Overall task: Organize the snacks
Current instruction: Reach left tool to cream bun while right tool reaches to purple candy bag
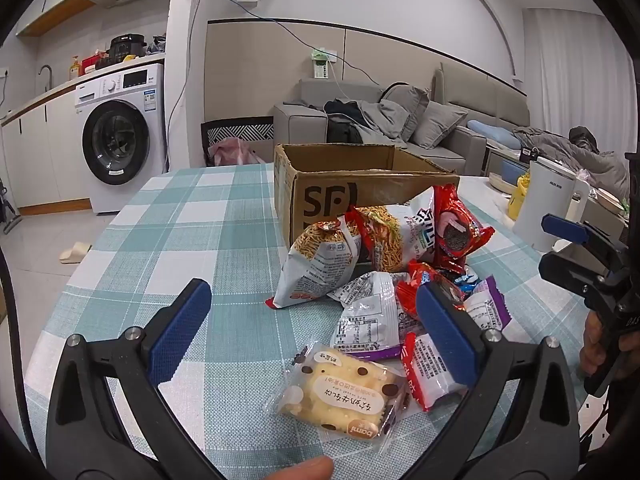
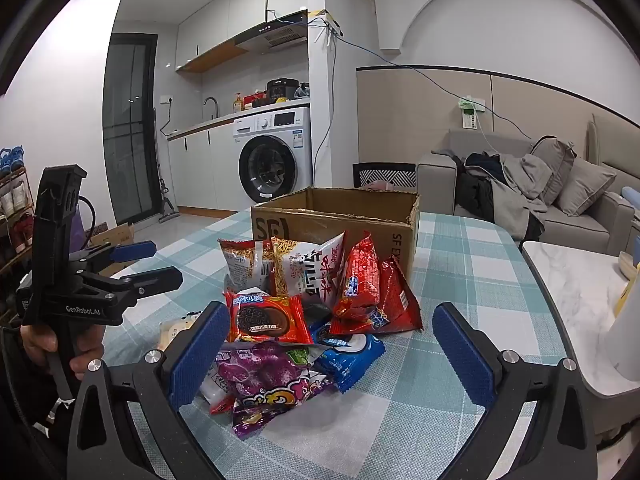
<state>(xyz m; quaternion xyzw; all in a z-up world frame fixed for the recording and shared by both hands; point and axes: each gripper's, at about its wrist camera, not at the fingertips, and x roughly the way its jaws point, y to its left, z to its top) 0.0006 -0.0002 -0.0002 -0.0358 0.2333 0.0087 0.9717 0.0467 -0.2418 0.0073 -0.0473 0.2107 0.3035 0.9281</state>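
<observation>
My left hand-held gripper (image 1: 314, 332) is matte black with blue ribbed pads (image 1: 182, 334) and silver screws at each finger's base. My right hand-held gripper (image 2: 326, 350) matches; white "GenRobot.AI" lettering marks the left one's body.

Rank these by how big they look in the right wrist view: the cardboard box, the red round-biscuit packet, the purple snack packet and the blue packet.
1. cardboard box, largest even though farthest.
2. purple snack packet and red round-biscuit packet: look alike, and the purple one lies nearer the camera, so unranked.
3. blue packet, smallest, partly covered.
</observation>
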